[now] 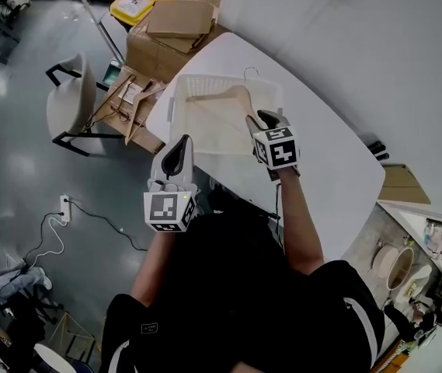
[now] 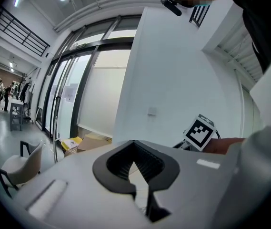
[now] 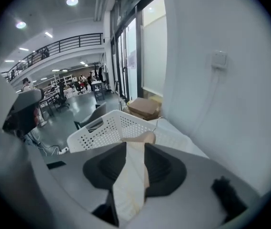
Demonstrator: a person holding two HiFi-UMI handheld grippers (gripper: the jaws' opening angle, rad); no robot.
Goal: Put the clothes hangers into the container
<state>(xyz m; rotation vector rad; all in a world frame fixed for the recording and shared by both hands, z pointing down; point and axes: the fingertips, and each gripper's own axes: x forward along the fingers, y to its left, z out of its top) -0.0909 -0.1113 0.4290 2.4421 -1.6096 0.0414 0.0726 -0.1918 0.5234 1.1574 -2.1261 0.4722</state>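
I have the right gripper (image 3: 134, 151) clamped on one arm of the wooden hanger (image 1: 232, 93). Its pads sit flat against both faces of the wood, kept fairly wide by its thickness. From the jaws the hanger runs forward, with its shoulder just ahead of the tips and its wire hook beyond that. It sits over the white basket (image 1: 175, 103), which lies ahead of and below the gripper on the table (image 1: 337, 169). The other arm reaches off to the gripper's left, inside the basket walls; I cannot tell whether it touches the basket floor. The left gripper (image 1: 178, 154) hangs nearer me and to the left of the right one, off the table edge, jaws together with nothing between them.

As I judge it, the step in hand is laying this hanger down. I'd lower gently with the far arm tipped down first. The hook should stay clear of the far rim, since the perforated wall could snag it. I'd release only once the wood rests flat, then draw straight back so the pads don't drag it out
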